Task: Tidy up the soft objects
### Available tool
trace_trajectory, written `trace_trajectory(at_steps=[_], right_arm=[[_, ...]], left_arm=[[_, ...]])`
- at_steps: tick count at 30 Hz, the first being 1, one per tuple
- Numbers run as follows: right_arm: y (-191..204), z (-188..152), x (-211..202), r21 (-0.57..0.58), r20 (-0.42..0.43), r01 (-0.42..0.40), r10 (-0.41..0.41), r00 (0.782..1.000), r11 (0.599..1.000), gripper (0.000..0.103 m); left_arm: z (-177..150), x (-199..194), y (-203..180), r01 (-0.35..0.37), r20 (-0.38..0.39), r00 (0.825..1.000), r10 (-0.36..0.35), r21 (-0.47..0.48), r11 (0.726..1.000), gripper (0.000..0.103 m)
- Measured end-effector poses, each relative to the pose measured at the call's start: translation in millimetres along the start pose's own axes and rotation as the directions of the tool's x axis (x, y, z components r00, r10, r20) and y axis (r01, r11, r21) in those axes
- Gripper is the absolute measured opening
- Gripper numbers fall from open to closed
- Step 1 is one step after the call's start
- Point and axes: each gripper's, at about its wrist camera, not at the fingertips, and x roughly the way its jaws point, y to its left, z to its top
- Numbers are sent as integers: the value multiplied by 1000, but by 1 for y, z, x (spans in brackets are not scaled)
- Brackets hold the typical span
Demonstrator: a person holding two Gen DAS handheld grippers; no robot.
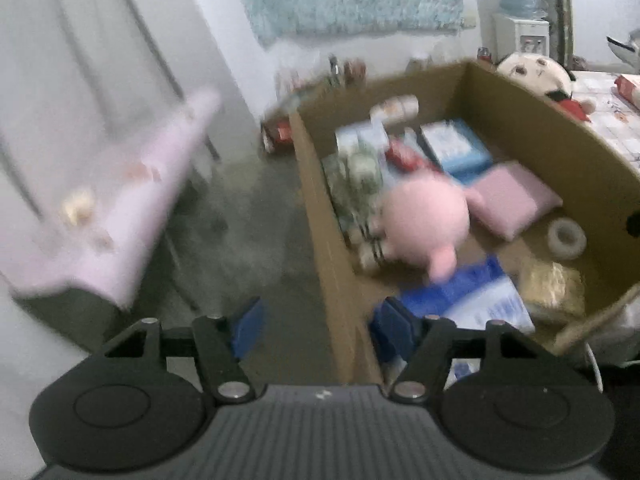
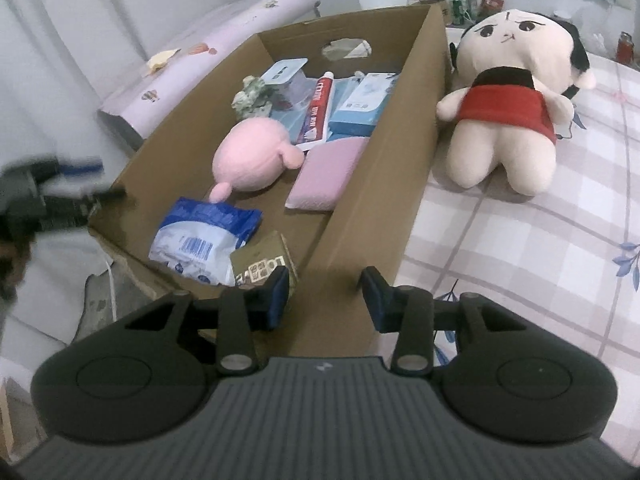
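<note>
An open cardboard box (image 2: pixel 404 152) stands at the bed's edge. In it lie a round pink plush (image 2: pixel 250 156), a small pink pillow (image 2: pixel 330 174) and packaged goods. The plush (image 1: pixel 426 220) and pillow (image 1: pixel 514 200) also show in the blurred left wrist view. A big-headed doll in a red top (image 2: pixel 508 100) sits on the checked bedspread right of the box. My left gripper (image 1: pixel 316 322) is open and empty over the box's left wall (image 1: pixel 324 216). My right gripper (image 2: pixel 326 294) is open and empty above the box's near right corner. The left gripper (image 2: pixel 52 192) appears blurred beside the box.
The box also holds a blue-white bag (image 2: pixel 204 236), a toothpaste carton (image 2: pixel 318 110), blue boxes (image 2: pixel 360 104), a tape roll (image 1: pixel 566 238) and a gold packet (image 2: pixel 264 266). A pink rolled mat (image 2: pixel 208 46) lies left of the box. Cans (image 2: pixel 474 0) stand behind.
</note>
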Motion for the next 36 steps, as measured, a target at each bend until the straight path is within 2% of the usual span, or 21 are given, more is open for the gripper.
trace_trajectory(at_steps=[2, 3, 5, 6, 8, 10, 12, 15, 17, 19, 21, 22, 24, 25, 27, 30, 31, 32, 34, 36], right_arm=[[1, -1, 0, -8, 7, -3, 3, 1000, 1000, 42], [1, -2, 0, -5, 11, -9, 10, 1000, 1000, 43], [-4, -3, -1, 11, 16, -31, 31, 999, 999, 44], [-6, -4, -1, 23, 16, -45, 45, 999, 999, 44], [-11, -6, -3, 42, 16, -70, 69, 997, 997, 45], [-12, -7, -5, 45, 15, -91, 90, 996, 995, 45], [-13, -9, -7, 37, 16, -107, 106, 994, 994, 45], [-15, -9, -10, 24, 18, -130, 129, 991, 991, 46], [-17, -9, -11, 25, 19, -145, 145, 989, 989, 46], [-18, -8, -11, 25, 18, -157, 157, 987, 987, 46], [-17, -8, -11, 15, 12, -155, 155, 988, 988, 47], [-17, -8, -12, 7, 14, -158, 158, 987, 987, 47], [-16, -9, -12, 1, 10, -160, 160, 987, 987, 47], [-16, -9, -12, 1, 12, -162, 162, 987, 987, 47], [-18, -9, -12, 13, 12, -173, 173, 985, 985, 47], [-22, -9, -11, 37, 6, -192, 192, 981, 981, 47], [-22, -10, -12, 37, 3, -194, 194, 981, 980, 47], [-21, -10, -12, 34, 0, -193, 194, 981, 981, 47], [-20, -11, -14, 27, 2, -195, 195, 981, 980, 47], [-20, -10, -16, 27, 3, -200, 199, 980, 980, 47]], left_arm=[[24, -7, -7, 87, 40, 995, -88, 31, 996, 60], [39, -5, -16, 173, 38, 984, -175, 58, 983, 59], [65, 8, -41, 341, -1, 939, -343, 115, 933, 57], [79, 21, -58, 423, -40, 906, -422, 145, 895, 55], [96, 46, -87, 514, -122, 857, -500, 176, 839, 37], [111, 77, -114, 588, -219, 806, -550, 191, 786, 29], [118, 104, -131, 632, -285, 765, -577, 165, 757, 29], [117, 128, -144, 678, -330, 712, -620, 97, 728, 28], [114, 132, -152, 687, -323, 705, -632, 90, 721, 31], [107, 137, -159, 704, -346, 682, -644, 73, 706, 31], [107, 138, -164, 688, -339, 706, -622, 122, 715, 31], [106, 141, -166, 690, -364, 702, -613, 130, 712, 29], [104, 143, -164, 728, -390, 657, -645, 107, 677, 29], [103, 141, -165, 740, -403, 645, -650, 115, 663, 29], [99, 139, -164, 751, -415, 631, -656, 116, 650, 28], [90, 135, -161, 778, -454, 592, -665, 109, 618, 26], [85, 132, -162, 776, -467, 599, -650, 139, 615, 22], [82, 127, -163, 770, -454, 618, -642, 183, 611, 18], [79, 124, -163, 775, -472, 610, -637, 187, 604, 18], [75, 122, -162, 795, -499, 583, -641, 187, 578, 19]])
